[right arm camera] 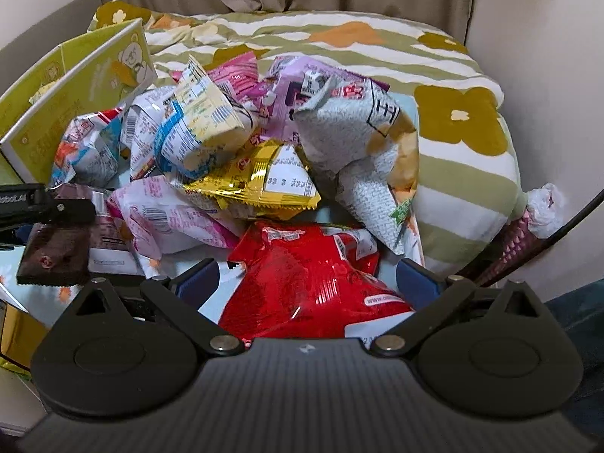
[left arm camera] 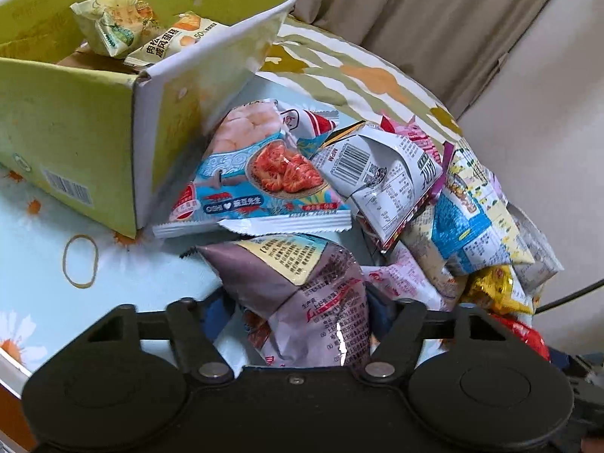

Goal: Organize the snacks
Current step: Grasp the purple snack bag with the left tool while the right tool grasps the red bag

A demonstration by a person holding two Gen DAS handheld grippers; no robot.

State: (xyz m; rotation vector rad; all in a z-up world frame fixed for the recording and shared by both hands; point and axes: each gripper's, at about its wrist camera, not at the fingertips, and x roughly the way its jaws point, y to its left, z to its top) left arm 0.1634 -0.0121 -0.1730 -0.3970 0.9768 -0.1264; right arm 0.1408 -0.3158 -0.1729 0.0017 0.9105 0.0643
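The mauve crinkled foil snack packet [left arm camera: 302, 298] is seen between the blue pads of the left gripper [left arm camera: 298, 313], whose jaws stand narrowed against its sides, so it is judged to be held. The red glossy foil snack packet [right arm camera: 313, 287] lies between the widely spread fingers of the right gripper [right arm camera: 309, 283]; no pad is seen pressing on it, so that gripper is read as unclosed around it.

Both packets are judged light, air-puffed and slippery, with brittle contents likely to be crushed by a hard squeeze; hold is best taken across the flat crimped seam or a narrow part of the body, not the inflated middle.

The loose pile rests on the pale flower-printed tabletop [left arm camera: 34, 256], just beside the yellow-green cardboard box [left arm camera: 75, 120]. Two packets are counted inside the box: a pale green wrapped one [left arm camera: 109, 26] and a white-and-orange one [left arm camera: 170, 37]. One tan rubber band [left arm camera: 80, 260] lies near the box. In the pile about ten packets are counted, though overlaps prevent an exact figure; one gold foil packet [right arm camera: 256, 181] is seen among them
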